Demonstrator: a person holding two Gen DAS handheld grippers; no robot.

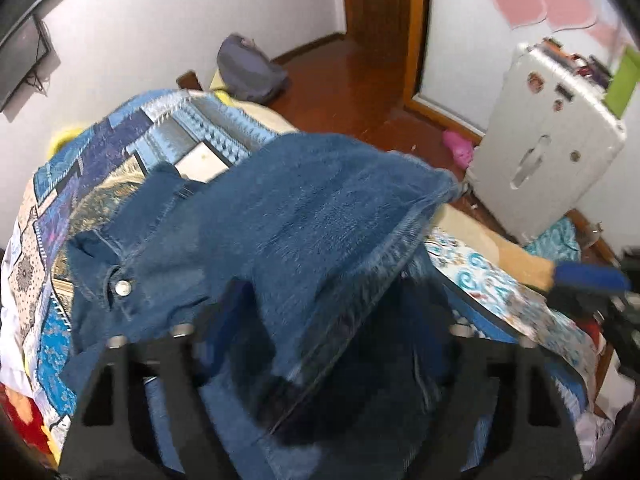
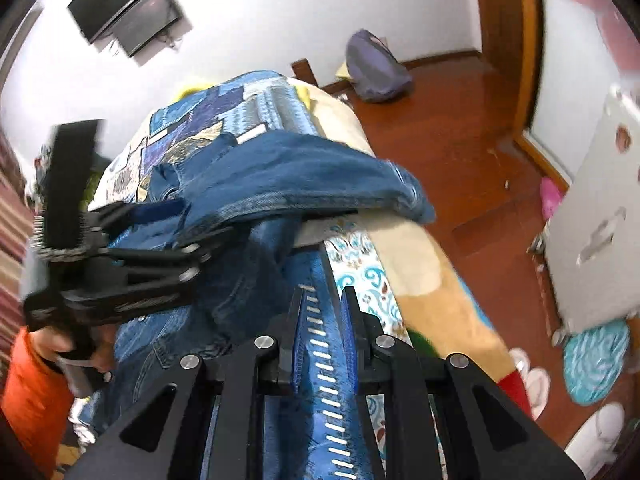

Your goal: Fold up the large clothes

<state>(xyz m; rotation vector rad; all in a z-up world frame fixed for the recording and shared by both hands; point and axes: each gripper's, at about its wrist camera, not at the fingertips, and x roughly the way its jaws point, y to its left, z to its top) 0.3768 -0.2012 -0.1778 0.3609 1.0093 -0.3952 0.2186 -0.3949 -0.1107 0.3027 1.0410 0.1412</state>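
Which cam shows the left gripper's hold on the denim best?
Right wrist view: it catches the left gripper side-on, carrying the denim garment above the bed. In the left wrist view the cloth drapes over its own fingers, hiding the contact.

Both your wrist cameras look down from close above the bed [image 1: 100, 168] – they share the jacket [image 1: 304, 208] and the far wall [image 2: 280, 12].

Ahead of your right gripper [image 2: 324, 320], the bed's [image 2: 420, 264] right edge and the patterned strip between the fingers lie unobstructed. To its left, the raised denim jacket [image 2: 304, 168] and your left gripper [image 2: 160, 216] block passage. Off the bed's right edge, a white suitcase [image 1: 548, 152] stands on the floor.
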